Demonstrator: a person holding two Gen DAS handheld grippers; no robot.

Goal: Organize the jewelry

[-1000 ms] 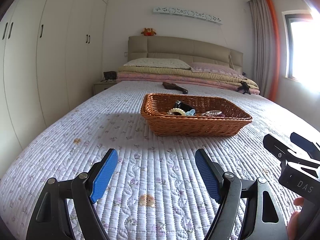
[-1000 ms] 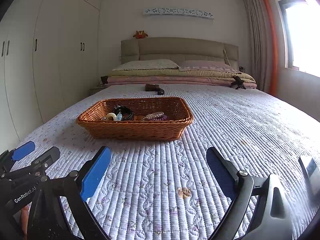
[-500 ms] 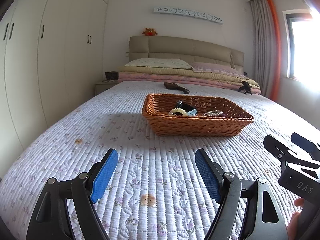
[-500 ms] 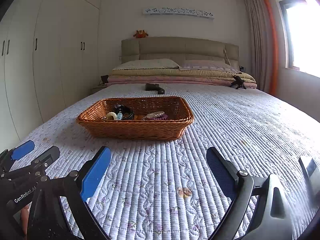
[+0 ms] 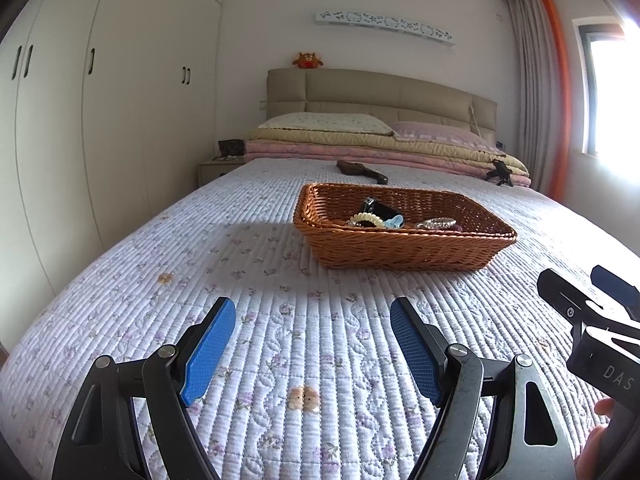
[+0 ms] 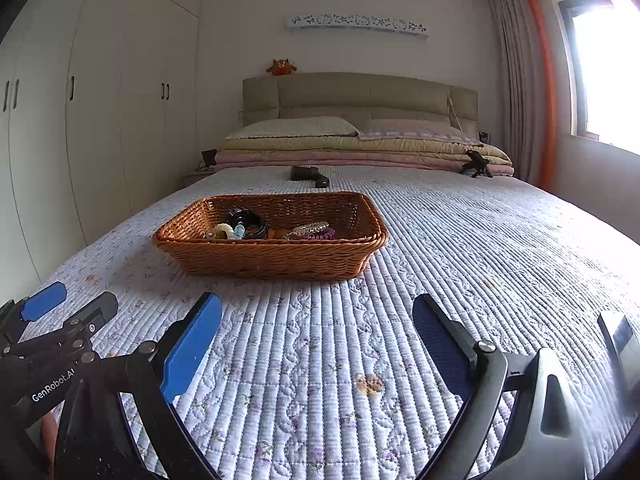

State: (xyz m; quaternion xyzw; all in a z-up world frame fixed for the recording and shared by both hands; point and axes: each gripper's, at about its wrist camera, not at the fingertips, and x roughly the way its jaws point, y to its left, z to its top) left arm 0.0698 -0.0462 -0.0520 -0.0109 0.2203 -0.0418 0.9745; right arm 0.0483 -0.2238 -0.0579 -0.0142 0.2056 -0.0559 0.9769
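Observation:
A brown wicker basket [image 5: 404,248] sits on the quilted bed; it also shows in the right wrist view [image 6: 272,256]. Inside lie a cream coil hair tie [image 5: 366,220], a black band [image 5: 380,210], a light blue clip [image 5: 394,222] and a silvery bracelet [image 5: 436,223]. In the right wrist view the same pieces show: the coil tie [image 6: 224,230], the bracelet [image 6: 312,227], and a purple coil tie [image 6: 324,235]. My left gripper [image 5: 312,312] is open and empty, well short of the basket. My right gripper [image 6: 316,312] is open and empty too, beside the left one.
A dark brown object [image 5: 360,170] lies on the quilt behind the basket. A small black tripod [image 5: 499,171] rests by the folded blankets [image 5: 380,148] at the headboard. White wardrobes [image 5: 100,120] line the left wall. A nightstand [image 5: 218,168] stands at the bed's far left.
Both views have shifted very slightly; the basket sits a touch higher in the left wrist view. Both grippers stay open and empty.

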